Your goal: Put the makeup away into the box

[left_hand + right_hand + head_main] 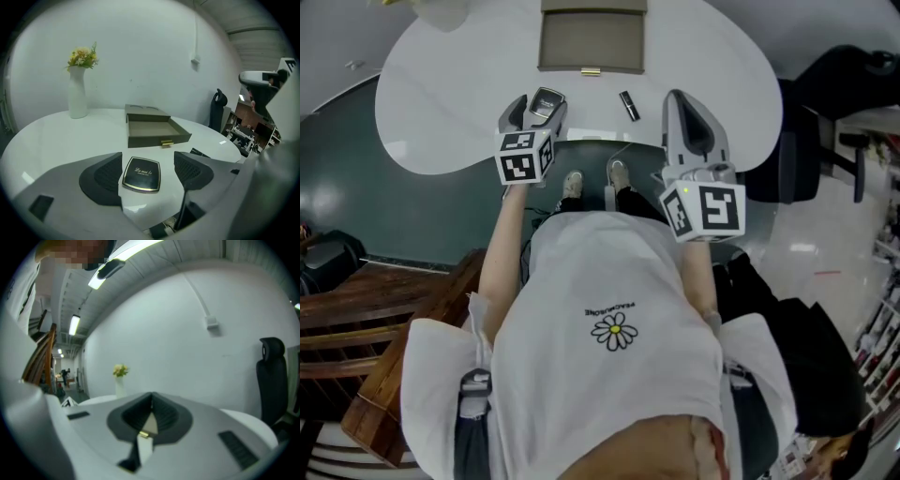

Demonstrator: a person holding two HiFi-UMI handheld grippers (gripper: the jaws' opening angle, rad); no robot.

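In the head view, the box [591, 42] is cropped.

This is looking like an office: a black swivel chair [272, 376] is standing at the frame's right, strip lights [74, 325] are glowing upper left, and a white worktop [441, 103] is filling the top.

We see bright, even light from ceiling strips [123, 256] above the right gripper [151, 401], fisheye-bent dark edges, and blurred jaws.
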